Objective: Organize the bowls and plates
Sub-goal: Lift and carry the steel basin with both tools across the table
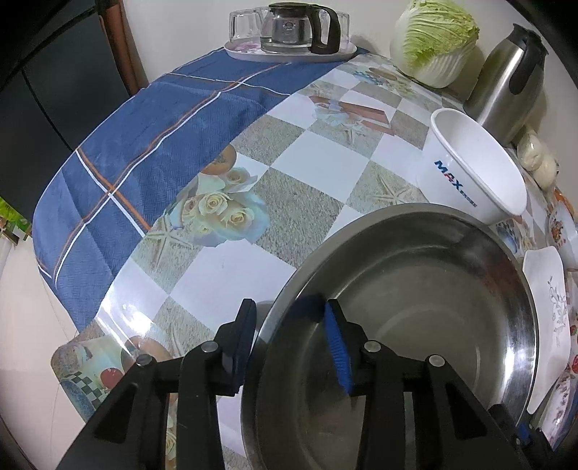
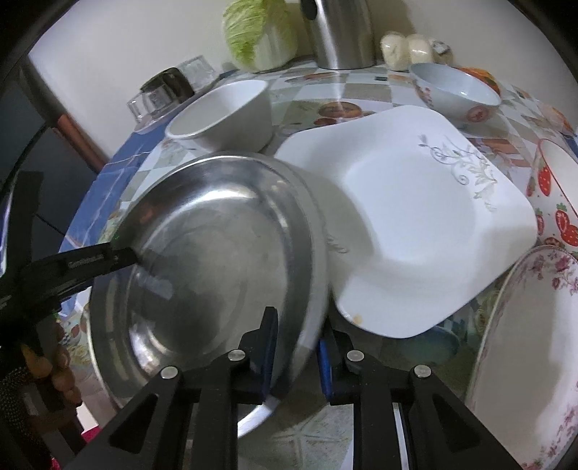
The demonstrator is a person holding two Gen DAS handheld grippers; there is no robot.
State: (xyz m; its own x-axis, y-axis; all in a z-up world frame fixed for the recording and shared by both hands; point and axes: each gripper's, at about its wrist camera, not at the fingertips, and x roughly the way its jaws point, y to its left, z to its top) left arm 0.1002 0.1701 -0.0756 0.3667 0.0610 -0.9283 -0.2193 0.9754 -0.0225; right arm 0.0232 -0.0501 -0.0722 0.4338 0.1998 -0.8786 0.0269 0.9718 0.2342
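Note:
A wide steel bowl (image 1: 415,307) sits low on the checked tablecloth, and both grippers hold it. My left gripper (image 1: 289,325) is shut on its left rim, one blue pad inside the bowl and one outside. In the right wrist view my right gripper (image 2: 298,343) is shut on the right rim of the steel bowl (image 2: 216,253), whose edge looks blurred there. The left gripper's finger (image 2: 119,258) shows at the bowl's far rim. A white bowl marked MAX (image 1: 469,170) stands just behind. A square white plate (image 2: 415,224) lies tilted beside the steel bowl, its edge tucked under it.
A flowered bowl (image 2: 455,94), a strawberry-patterned bowl (image 2: 556,195) and a rose-rimmed plate (image 2: 523,361) crowd the right side. At the back stand a cabbage (image 1: 433,39), a steel flask (image 1: 505,83) and a tray with a coffee pot (image 1: 292,32). A blue cloth (image 1: 144,137) covers the left.

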